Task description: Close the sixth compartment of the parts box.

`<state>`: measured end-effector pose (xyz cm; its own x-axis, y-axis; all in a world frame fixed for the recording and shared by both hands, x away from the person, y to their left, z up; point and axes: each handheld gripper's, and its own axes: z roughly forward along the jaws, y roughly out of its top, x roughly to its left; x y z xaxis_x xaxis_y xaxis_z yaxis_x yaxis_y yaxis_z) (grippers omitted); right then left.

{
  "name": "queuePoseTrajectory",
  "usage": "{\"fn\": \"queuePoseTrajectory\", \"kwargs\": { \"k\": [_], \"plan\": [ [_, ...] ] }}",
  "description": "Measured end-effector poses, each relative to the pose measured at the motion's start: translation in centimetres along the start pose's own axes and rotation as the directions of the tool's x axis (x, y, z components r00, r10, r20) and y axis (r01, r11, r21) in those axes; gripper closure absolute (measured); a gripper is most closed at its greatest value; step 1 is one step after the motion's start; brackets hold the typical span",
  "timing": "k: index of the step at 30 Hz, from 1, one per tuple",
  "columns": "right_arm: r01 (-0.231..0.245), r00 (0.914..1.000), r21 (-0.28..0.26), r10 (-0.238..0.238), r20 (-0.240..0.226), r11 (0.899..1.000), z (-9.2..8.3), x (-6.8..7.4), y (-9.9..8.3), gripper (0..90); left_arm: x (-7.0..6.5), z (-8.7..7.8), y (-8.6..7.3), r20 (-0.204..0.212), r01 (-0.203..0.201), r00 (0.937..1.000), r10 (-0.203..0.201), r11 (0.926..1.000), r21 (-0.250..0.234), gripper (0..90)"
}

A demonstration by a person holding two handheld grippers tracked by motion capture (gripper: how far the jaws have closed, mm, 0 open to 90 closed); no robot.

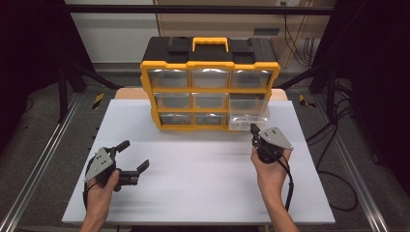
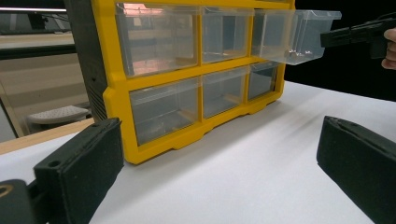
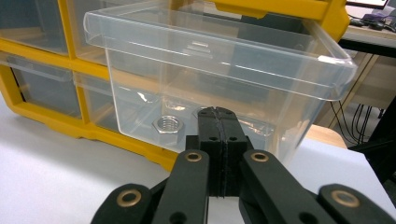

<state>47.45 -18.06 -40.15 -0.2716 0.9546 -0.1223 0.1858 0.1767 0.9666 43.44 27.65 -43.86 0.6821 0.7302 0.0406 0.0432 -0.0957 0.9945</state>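
On the white counter [image 1: 203, 179], the left gripper [image 1: 133, 159] rests near the front edge with its jaws spread wide and empty, likely parked out of the way. Farther in, the right gripper [image 3: 218, 122], jaws pressed together on nothing, points its tip at the front of the clear plastic drawer [image 3: 205, 74], probably to push it. That drawer juts from the middle row's right slot of the yellow-framed organiser cabinet [image 1: 210, 63] and holds a silver hex nut [image 3: 168, 124].

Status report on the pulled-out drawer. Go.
Right gripper shut, tips at the clear plastic drawer, pulled out of the yellow organizer. Left gripper open, holding nothing. Steel hex nut inside drawer. Nothing in the way.
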Motion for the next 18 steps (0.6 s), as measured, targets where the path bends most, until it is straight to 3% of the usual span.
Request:
{"fn": "queuePoseTrajectory", "kwargs": {
  "k": [18],
  "plan": [
    [0.008,1.0,0.005,-0.008,0.001,1.0,0.43,-0.3,0.81,90.0,0.03,-0.02,-0.02,-0.005,0.003,1.0,-0.003,1.0,-0.001,0.7]
  ]
}}
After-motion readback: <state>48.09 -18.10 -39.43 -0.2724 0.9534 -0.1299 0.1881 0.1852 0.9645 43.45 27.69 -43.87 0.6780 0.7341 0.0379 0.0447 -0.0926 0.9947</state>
